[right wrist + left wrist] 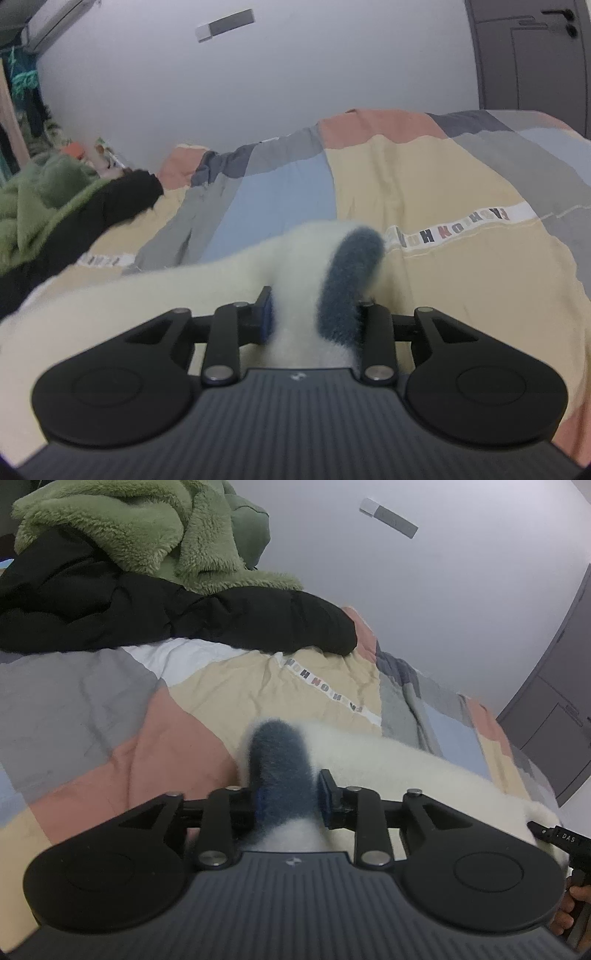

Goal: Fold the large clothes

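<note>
A fluffy white garment [406, 760] with a dark blue-grey band [280, 768] is stretched over the patchwork bed cover [110, 709]. My left gripper [290, 797] is shut on one banded end of it, the fleece bunched between the blue pads. In the right wrist view the same white garment [207, 280] runs off to the left, and my right gripper [312, 314] is shut on its other end, where a blue-grey band [351, 269] curls up over the jaws. The fingertips of both grippers are hidden in the fleece.
A black jacket [147, 605] and a green fleece garment [147, 528] lie piled at the far left of the bed; the green fleece [40, 199] also shows in the right wrist view. A grey door [532, 55] and a white wall stand behind the bed. A hand [576, 904] shows at the right edge.
</note>
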Tool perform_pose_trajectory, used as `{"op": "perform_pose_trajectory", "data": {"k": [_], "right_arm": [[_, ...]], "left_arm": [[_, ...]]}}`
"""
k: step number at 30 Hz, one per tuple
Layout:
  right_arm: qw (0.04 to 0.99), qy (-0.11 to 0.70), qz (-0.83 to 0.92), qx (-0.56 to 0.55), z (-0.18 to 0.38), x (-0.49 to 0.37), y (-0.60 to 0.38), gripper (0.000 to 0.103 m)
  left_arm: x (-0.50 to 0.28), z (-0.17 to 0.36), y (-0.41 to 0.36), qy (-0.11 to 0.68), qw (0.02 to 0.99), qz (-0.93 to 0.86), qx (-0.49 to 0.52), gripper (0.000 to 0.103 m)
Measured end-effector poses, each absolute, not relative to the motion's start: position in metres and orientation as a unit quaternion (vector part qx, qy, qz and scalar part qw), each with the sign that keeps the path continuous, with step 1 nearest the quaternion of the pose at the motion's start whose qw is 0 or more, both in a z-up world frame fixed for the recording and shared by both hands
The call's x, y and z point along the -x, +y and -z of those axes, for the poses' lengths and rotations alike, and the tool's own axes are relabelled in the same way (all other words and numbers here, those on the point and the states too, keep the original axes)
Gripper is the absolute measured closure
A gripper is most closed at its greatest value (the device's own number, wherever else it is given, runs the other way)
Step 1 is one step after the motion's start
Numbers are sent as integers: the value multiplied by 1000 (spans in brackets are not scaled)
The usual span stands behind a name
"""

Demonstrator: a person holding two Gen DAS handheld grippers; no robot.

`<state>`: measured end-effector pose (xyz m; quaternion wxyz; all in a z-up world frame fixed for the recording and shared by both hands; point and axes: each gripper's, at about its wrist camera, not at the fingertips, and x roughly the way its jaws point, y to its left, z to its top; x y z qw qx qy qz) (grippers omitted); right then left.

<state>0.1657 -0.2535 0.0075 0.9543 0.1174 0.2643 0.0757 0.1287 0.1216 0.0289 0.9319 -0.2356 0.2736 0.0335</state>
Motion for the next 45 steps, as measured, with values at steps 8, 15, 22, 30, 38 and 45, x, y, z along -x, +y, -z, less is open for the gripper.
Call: {"op": "perform_pose_trajectory", "data": {"k": [8,15,22,30,38,45], "right_arm": [[955,254,-57,-139,-31,-120,-255,56],[947,237,-86,-199,-52,-66,-264,40],[932,234,-146,-235,-62,-32,-250,17],[804,386,-203,-404,2,-46,-242,17],[759,404,-167,-483,48,-80,-244,16],[707,347,-146,-599,59,-84,-270,16]], "left_arm": [[-77,-67,94,228,952,-32,201,36],[-29,-73,52,251,933,34,255,35],[-20,-51,34,299,892,68,332,24],[-35,-3,48,355,799,81,478,15],[-53,34,50,366,750,68,547,12],[-36,31,78,280,753,-3,596,12]]}}
